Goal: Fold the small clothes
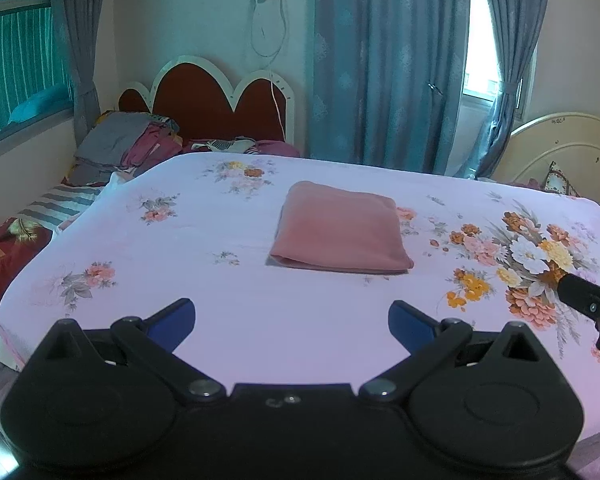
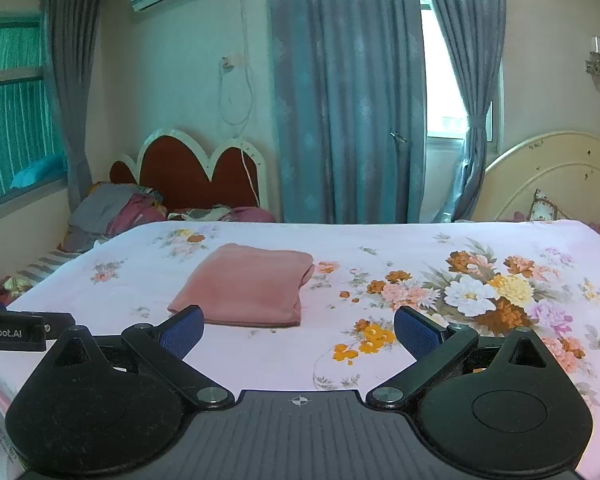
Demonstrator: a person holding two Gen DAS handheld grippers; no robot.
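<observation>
A pink garment lies folded into a neat rectangle on the floral sheet of the bed. It also shows in the right wrist view, left of centre. My left gripper is open and empty, held above the sheet short of the garment. My right gripper is open and empty, with its left fingertip just before the garment's near edge. Part of the right gripper's body shows at the right edge of the left wrist view.
A pile of clothes lies on a second bed with a red headboard at the back left. Blue curtains hang behind. A cream headboard stands at the right. The bed's left edge drops off near the left gripper.
</observation>
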